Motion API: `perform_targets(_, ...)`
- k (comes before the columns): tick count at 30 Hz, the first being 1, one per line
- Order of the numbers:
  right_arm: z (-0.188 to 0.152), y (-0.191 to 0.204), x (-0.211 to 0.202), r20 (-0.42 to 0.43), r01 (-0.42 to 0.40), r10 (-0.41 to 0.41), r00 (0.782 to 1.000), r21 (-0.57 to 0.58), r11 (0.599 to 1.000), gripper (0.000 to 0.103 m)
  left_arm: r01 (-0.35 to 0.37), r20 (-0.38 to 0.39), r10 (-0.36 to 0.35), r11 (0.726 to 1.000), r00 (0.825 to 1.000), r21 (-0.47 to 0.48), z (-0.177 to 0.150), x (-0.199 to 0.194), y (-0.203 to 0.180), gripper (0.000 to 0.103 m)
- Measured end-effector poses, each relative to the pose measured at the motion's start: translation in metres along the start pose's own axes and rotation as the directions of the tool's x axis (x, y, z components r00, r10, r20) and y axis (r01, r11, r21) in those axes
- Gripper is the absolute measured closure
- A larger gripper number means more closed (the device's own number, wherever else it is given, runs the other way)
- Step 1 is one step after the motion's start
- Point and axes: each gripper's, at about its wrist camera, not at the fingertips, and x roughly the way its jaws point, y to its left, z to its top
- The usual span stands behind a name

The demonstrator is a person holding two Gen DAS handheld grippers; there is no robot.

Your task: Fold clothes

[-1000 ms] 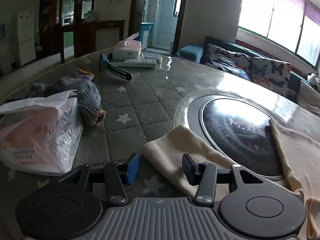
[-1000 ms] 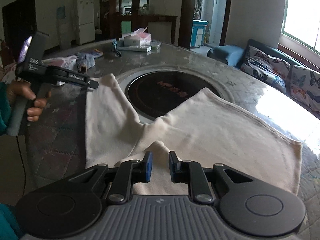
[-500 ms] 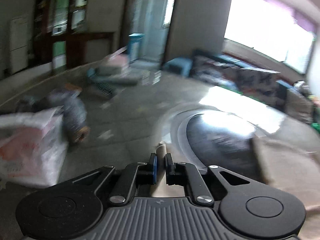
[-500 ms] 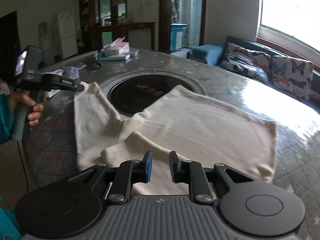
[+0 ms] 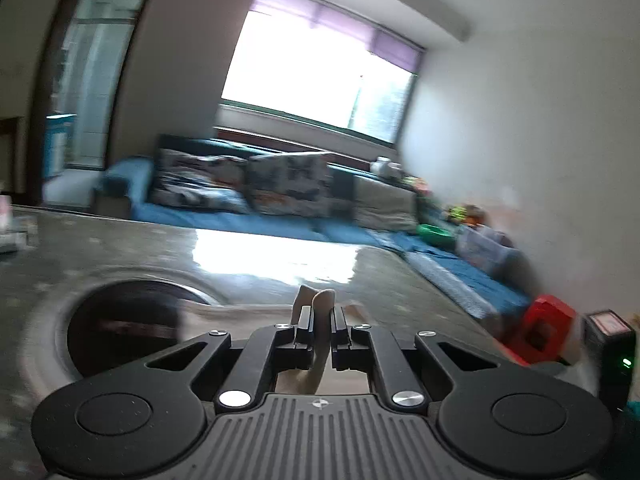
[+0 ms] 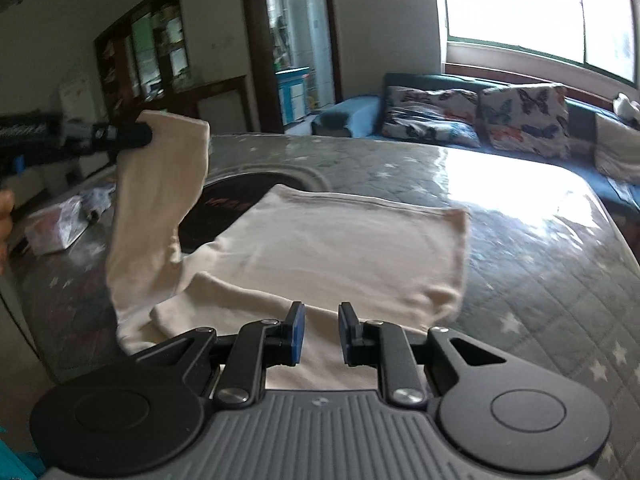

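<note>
Garment count: one cream garment (image 6: 344, 248), spread on the surface with its left part lifted into the air.
Left claw (image 5: 320, 334): fingers together, clamped on a fold of the cream cloth that sticks up between them; in the right wrist view the same claw (image 6: 136, 136) holds the raised part's top corner above the surface.
Right claw (image 6: 320, 334): fingers apart, nothing between them, hovering over the near edge of the garment.
Hands: part of one hand (image 6: 5, 216) shows at the left edge, on the left tool.
Surface (image 6: 540, 264): grey quilted cover with white stars under a glossy clear sheet that mirrors the window; one round dark inset (image 6: 240, 196) near the middle, partly under the garment.
Other items: one white plastic bag (image 6: 56, 228) at the surface's left end; one red box (image 5: 540, 332) low on the right.
Room: one long blue sofa (image 6: 500, 120) under a bright window (image 6: 536, 12), with two butterfly-print cushions (image 6: 524, 120); one dark doorway (image 6: 296, 60).
Writing: marks on the dark inset, too blurred to read.
</note>
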Motion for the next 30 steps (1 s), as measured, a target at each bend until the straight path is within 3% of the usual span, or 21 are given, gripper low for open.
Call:
perform_targets(5,-0.009,-0.016,-0.008,0.001,0.033,-0.033,0.999,0.058,0.998,0.085,0.111,-0.048,-0.111,0.994,0.993,-0.003,-0.020,0.030,-0.030,0.095)
perform_targets(12,-0.017,-0.033,-0.014,-0.011,0.089,-0.088,0.996,0.106,0.990,0.085,0.182,-0.174,-0.172,0.982,0.970,0.043,-0.057,0.047,-0.051,0.088)
perform_targets(14,-0.018,-0.037,-0.016,-0.012,0.101,-0.101,0.995,0.114,0.988,0.085,0.193,-0.200,-0.180,0.980,0.963,0.048,-0.064,0.046,-0.049,0.080)
perform_targets(15,-0.019,-0.039,-0.017,-0.012,0.104,-0.103,0.995,0.119,0.988,0.085,0.182,-0.196,-0.168,0.982,0.966,0.056,-0.065,0.041,-0.043,0.068)
perform_targets(16,-0.018,-0.039,-0.017,-0.012,0.099,-0.099,0.995,0.123,0.987,0.085,0.171,-0.192,-0.157,0.983,0.969,0.063,-0.066,0.036,-0.038,0.064)
perform_targets(23,-0.019,-0.029,-0.007,-0.035,0.031,-0.028,0.999,0.108,0.994,0.083,0.049,-0.195,-0.023,0.990,0.981,0.133,-0.079,-0.004,0.007,0.055)
perform_targets(25,-0.020,-0.025,0.002,-0.051,0.024,-0.019,0.999,0.099,0.995,0.076,0.010,-0.197,0.021,0.988,0.980,0.156,-0.084,-0.016,0.020,0.054)
perform_targets(27,-0.022,-0.021,0.011,-0.071,0.035,-0.030,0.997,0.083,0.996,0.076,-0.028,-0.200,0.064,0.984,0.978,0.177,-0.088,-0.028,0.033,0.053)
perform_targets(30,-0.024,-0.021,0.020,-0.090,0.046,-0.038,0.995,0.081,0.996,0.076,-0.030,-0.228,0.076,0.979,0.971,0.200,-0.095,-0.033,0.039,0.053)
